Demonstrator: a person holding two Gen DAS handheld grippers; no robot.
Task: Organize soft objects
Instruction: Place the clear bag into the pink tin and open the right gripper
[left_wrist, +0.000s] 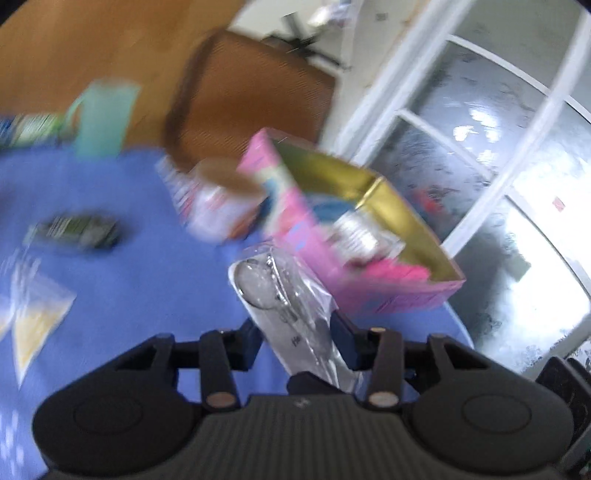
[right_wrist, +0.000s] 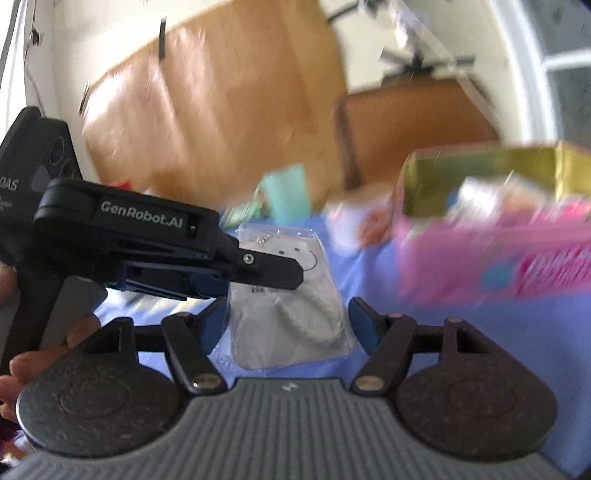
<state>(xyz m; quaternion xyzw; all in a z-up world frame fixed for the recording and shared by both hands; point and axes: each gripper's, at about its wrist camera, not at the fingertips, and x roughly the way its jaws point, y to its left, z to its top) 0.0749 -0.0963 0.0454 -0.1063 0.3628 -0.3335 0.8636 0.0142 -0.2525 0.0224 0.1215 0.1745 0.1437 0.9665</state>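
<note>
Left gripper (left_wrist: 297, 332) pinches the bagged pouch (left_wrist: 280, 295): light, soft, slippery film; right gripper (right_wrist: 288, 325) gapes

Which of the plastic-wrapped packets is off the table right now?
The clear-wrapped grey plush with the smiley face, clamped in the left gripper. The yellow packets lie flat on the blue cloth.
</note>
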